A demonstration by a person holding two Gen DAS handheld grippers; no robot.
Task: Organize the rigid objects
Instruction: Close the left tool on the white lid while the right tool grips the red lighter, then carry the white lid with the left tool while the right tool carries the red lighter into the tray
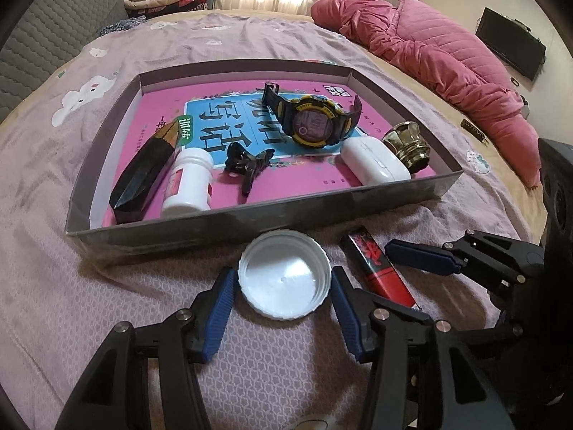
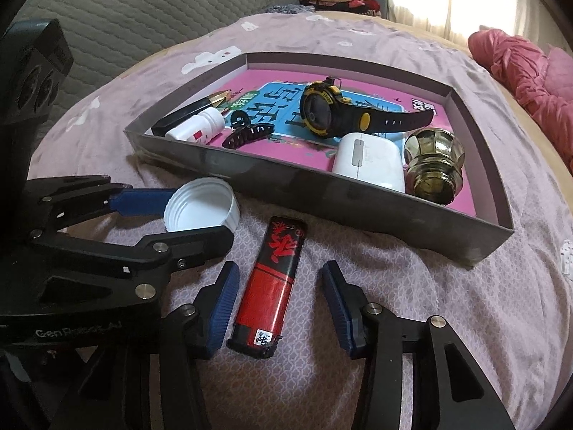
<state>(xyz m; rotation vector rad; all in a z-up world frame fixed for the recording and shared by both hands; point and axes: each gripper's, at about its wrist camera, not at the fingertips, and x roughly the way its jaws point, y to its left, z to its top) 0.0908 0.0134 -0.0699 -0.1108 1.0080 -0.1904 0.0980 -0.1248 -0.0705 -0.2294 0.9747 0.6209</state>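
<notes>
A white bottle cap (image 1: 284,275) lies open side up on the bed, just in front of a grey tray (image 1: 250,224). My left gripper (image 1: 283,286) is open, its blue pads on either side of the cap; whether they touch it I cannot tell. A red and black lighter (image 2: 272,286) lies on the bed to the cap's right. My right gripper (image 2: 277,288) is open with the lighter between its fingers, not touching. The cap (image 2: 202,209) and lighter (image 1: 378,268) show in both views.
The tray (image 2: 322,200) holds a pink book, a black and yellow watch (image 1: 311,120), a white earbud case (image 1: 374,160), a brass knob (image 1: 408,145), a black hair clip (image 1: 247,166), a white pill bottle (image 1: 188,184) and a black box (image 1: 143,175). A pink quilt (image 1: 429,50) lies at the far right.
</notes>
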